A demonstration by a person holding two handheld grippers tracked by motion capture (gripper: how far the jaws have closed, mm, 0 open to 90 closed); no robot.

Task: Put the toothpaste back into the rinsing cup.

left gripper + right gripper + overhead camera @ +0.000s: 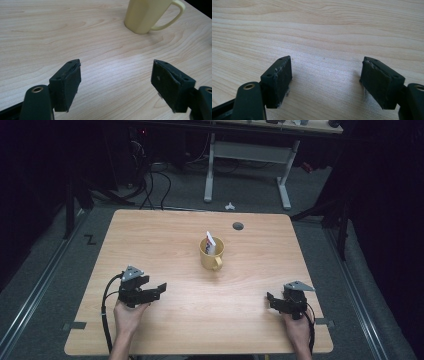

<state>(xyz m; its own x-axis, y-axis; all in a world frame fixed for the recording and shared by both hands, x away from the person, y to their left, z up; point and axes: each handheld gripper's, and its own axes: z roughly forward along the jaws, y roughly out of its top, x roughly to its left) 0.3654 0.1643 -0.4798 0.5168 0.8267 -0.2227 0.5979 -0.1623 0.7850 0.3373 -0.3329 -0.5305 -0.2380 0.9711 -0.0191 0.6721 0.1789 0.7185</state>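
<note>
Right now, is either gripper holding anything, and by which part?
Nothing is held. The left gripper and right gripper are open over bare table, apart from the yellow mug.

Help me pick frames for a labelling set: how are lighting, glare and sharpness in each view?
High view: table evenly lit, surroundings nearly black, yellow mug small, soft. Left gripper view: pale sheen on the wood between the left gripper jaws, mug cropped at top. Right gripper view: similar sheen, right gripper pads sharp, far wood grain softer.

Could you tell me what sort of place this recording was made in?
Probably a lab or workshop set up for recording: a bare wooden table holding a yellow mug, cables trailing over grey carpet, and a white-legged workbench behind.
</note>
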